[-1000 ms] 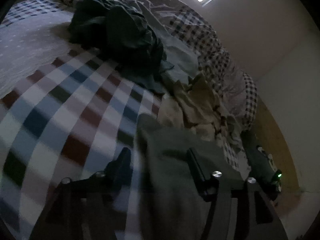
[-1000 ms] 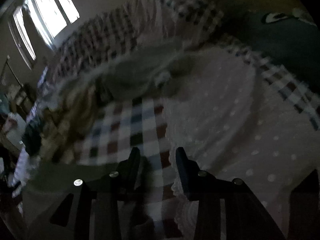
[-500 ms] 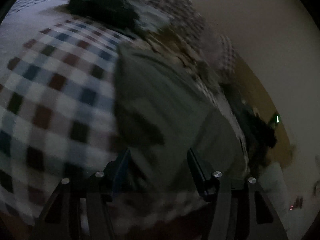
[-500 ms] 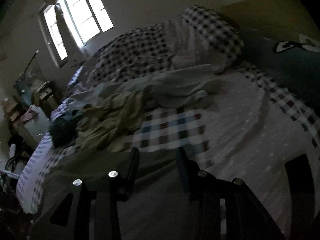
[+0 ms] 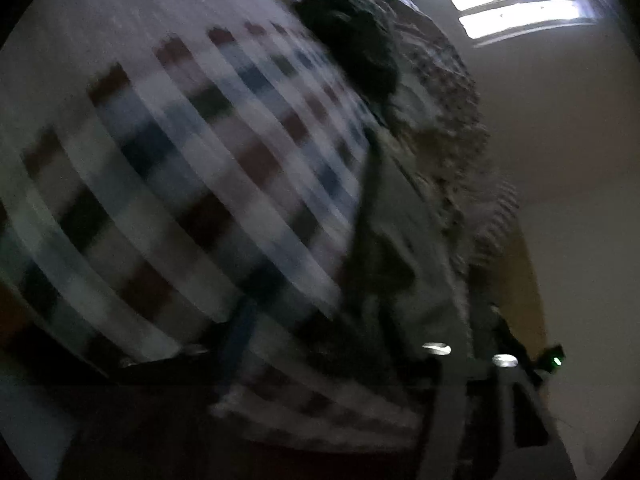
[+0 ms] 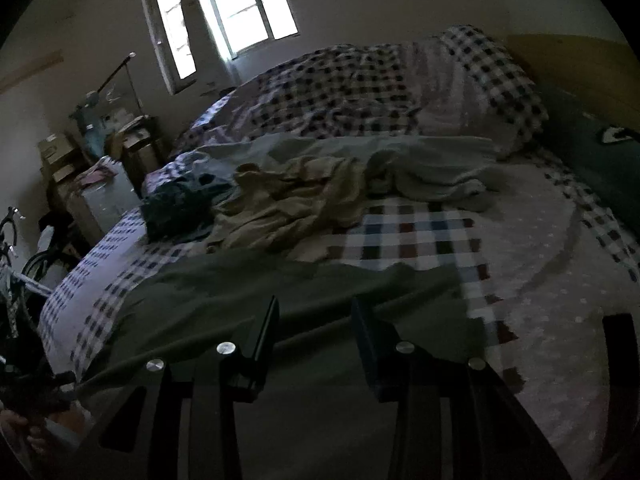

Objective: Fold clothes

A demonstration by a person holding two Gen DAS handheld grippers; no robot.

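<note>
On the bed [image 6: 560,280], a spread garment [image 6: 280,296] lies nearest, along the near edge. Beyond it sits a crumpled heap of clothes [image 6: 296,204], with a bunched quilt [image 6: 360,92] farthest. A window [image 6: 240,12] stands behind, cluttered furniture [image 6: 80,168] left.

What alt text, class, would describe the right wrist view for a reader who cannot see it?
A dark green garment lies spread across the near edge of a checked bed, with the right gripper open just above it. Behind lie a crumpled beige garment, a pale one and a bright window.
</note>
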